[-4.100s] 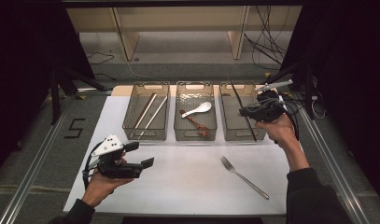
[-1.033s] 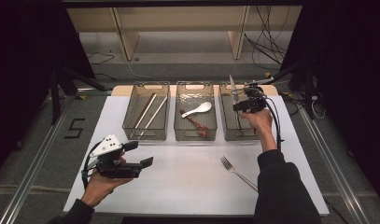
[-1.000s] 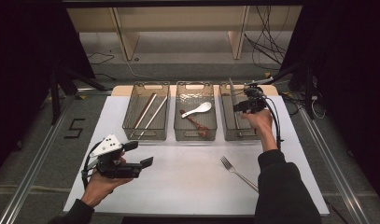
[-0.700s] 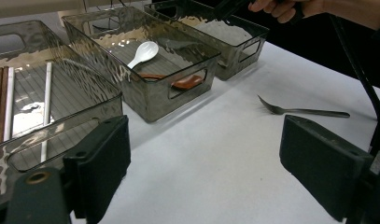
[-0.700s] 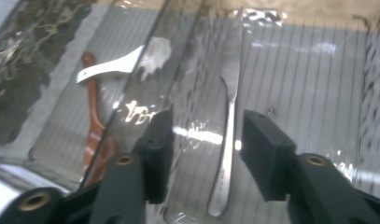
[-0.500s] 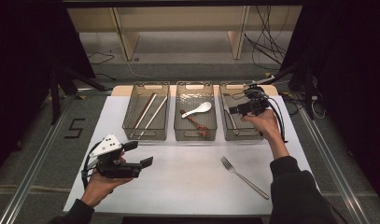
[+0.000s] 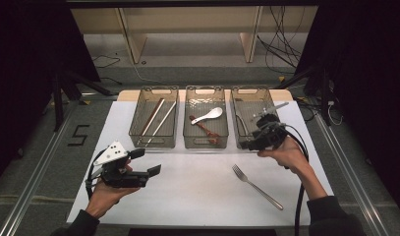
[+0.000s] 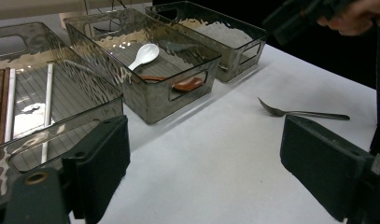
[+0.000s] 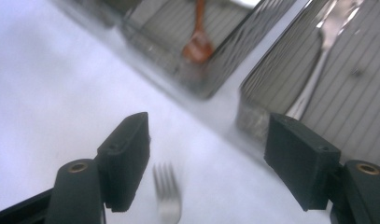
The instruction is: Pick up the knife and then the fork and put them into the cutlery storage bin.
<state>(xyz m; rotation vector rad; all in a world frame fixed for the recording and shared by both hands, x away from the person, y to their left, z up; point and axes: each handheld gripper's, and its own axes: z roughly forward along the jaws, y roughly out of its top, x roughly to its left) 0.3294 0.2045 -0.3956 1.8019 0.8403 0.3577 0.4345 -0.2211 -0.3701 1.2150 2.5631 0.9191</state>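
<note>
High view: white table (image 7: pixel 187 196), three smoked bins along its far edge. Right bin (image 7: pixel 237 98) has a piece of cutlery (image 7: pixel 242 125) lying in it. Right gripper (image 7: pixel 247 144) at that bin's near edge — jaws have just been opening, nothing between them. Left gripper (image 7: pixel 149 162) spread wide, empty. Fork (image 7: pixel 256 187) on the table near the right hand (image 7: pixel 286 156).

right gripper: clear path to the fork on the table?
Probably yes. The right gripper has its jaws wide open with nothing between them, and the fork lies alone on bare table just below it.
</note>
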